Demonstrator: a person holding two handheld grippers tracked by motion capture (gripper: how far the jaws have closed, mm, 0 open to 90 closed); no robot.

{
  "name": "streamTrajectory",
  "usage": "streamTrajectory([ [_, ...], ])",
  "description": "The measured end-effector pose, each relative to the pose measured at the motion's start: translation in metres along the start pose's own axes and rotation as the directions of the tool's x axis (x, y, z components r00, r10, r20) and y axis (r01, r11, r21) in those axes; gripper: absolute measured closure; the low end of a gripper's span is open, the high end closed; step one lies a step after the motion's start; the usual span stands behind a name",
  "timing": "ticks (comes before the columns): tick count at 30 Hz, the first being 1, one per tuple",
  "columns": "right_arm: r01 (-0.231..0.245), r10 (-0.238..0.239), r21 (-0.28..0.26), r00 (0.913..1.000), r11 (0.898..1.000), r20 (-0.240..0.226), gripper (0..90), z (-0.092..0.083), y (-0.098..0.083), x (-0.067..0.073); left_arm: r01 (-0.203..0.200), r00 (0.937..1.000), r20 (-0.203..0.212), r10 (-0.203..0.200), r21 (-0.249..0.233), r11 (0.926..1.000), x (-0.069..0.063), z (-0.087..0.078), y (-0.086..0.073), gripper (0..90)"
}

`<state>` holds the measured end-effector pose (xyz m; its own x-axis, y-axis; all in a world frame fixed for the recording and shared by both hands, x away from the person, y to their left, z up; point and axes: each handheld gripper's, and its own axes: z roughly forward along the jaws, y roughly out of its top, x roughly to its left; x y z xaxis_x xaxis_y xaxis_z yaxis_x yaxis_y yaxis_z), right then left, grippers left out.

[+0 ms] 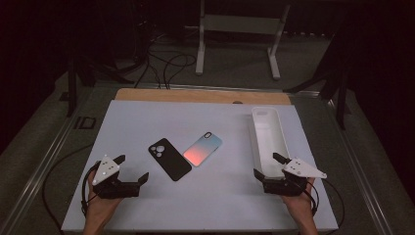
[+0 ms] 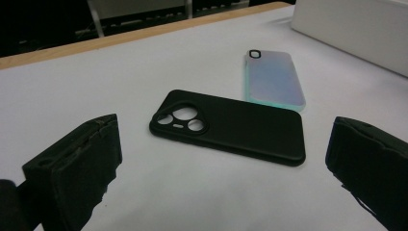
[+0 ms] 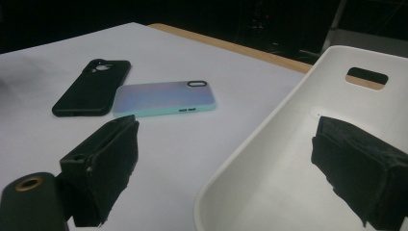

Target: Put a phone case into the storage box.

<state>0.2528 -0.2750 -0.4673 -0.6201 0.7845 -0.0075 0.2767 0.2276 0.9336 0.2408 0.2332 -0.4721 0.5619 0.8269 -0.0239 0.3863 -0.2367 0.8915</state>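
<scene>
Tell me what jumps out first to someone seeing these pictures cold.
Two phone cases lie side by side mid-table: a black phone case with round camera cutouts, and to its right a pastel phone case glowing pink to teal. A long white tray runs along the table's right side. The left gripper and right gripper sit open near the front edge, holding nothing.

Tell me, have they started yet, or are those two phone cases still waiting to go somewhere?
Nothing looks done yet. The black case and the pastel case both lie flat on the white mat, and the white tray beside them looks empty. Nothing is in hand: the left tongs and right tongs are open and empty. If the cases are meant for the tray, which is only a guess, both remain.
</scene>
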Motion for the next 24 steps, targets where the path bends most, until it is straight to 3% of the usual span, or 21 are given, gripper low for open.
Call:
streamTrajectory([
  [5, -0.003, 0.003, -0.003, 1.0, 1.0, 0.007, 9.1, -0.001, 0.002, 0.0, 0.007, 1.0, -0.002, -0.007, 0.05, 0.9987, -0.002, 0.008, 0.009, 0.0],
  [13, -0.01, 0.01, -0.005, 0.9999, 1.0, 0.007, 9.1, -0.002, 0.004, -0.002, -0.029, 0.9996, 0.005, 0.028, 0.119, 0.9925, -0.011, 0.031, 0.033, 0.0],
  [16, -0.003, 0.003, 0.001, 1.0, 1.0, 0.006, 9.1, -0.001, 0.004, -0.001, -0.057, 0.9983, 0.017, 0.056, 0.141, 0.9884, -0.017, 0.051, 0.047, 0.0],
  [19, -0.002, 0.002, 0.002, 1.0, 1.0, 0.005, 9.1, -0.001, 0.005, -0.001, -0.061, 0.998, 0.026, 0.057, 0.159, 0.9854, -0.02, 0.064, 0.053, 0.0],
  [24, -0.006, 0.006, 0.006, 1.0, 1.0, -0.003, 9.1, 0.0, 0.005, -0.001, -0.084, 0.9961, 0.046, 0.075, 0.223, 0.9712, -0.03, 0.1, 0.064, 0.0],
])
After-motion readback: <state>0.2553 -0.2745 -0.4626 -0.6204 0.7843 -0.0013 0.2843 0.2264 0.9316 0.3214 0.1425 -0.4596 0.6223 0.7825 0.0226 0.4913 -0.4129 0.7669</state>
